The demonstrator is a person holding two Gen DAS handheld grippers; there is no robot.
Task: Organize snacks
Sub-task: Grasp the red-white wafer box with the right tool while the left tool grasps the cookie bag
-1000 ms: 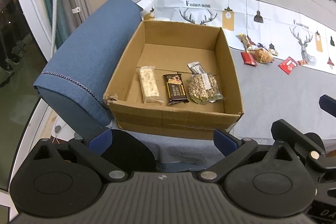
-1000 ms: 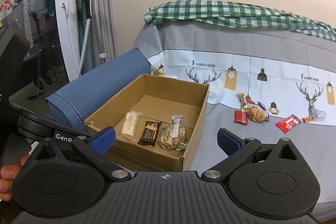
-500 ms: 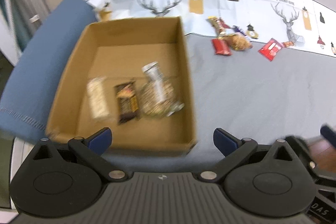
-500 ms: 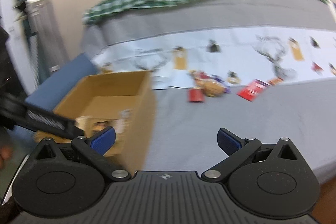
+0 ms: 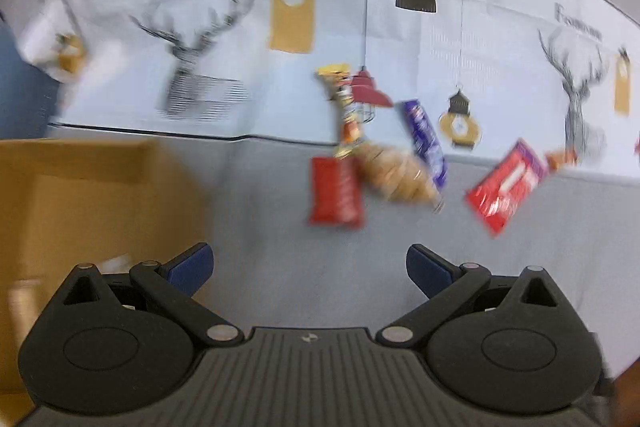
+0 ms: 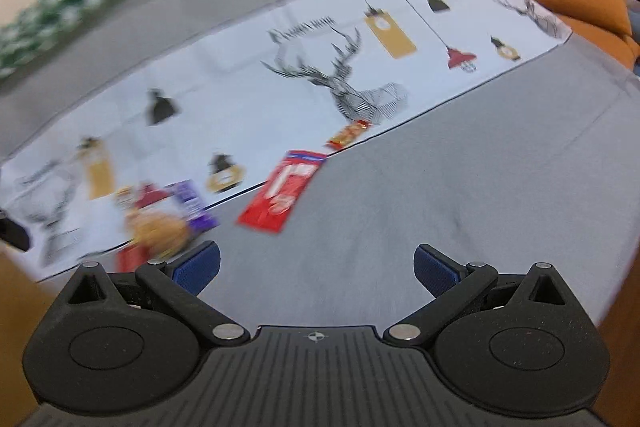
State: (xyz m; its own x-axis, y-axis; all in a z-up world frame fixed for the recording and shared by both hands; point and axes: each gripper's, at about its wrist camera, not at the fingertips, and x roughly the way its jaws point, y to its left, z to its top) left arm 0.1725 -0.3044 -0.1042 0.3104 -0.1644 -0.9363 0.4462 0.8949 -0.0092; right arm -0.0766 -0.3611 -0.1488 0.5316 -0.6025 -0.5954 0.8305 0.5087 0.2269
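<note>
Swung away from cardboard box (image 5: 80,211) toward loose snacks (image 5: 376,163) scattered on grey cover (image 6: 440,195), left gripper (image 5: 308,263) and right gripper (image 6: 316,263) spread wide, empty, ready for next pick.

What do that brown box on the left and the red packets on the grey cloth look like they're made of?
The brown box looks like plain cardboard: flat, matte tan walls with straight folded edges. The red packets look like thin plastic or foil wrapper, bright printed colour with a slight sheen, though blur hides detail. The cloth seems a matte woven fabric.
</note>
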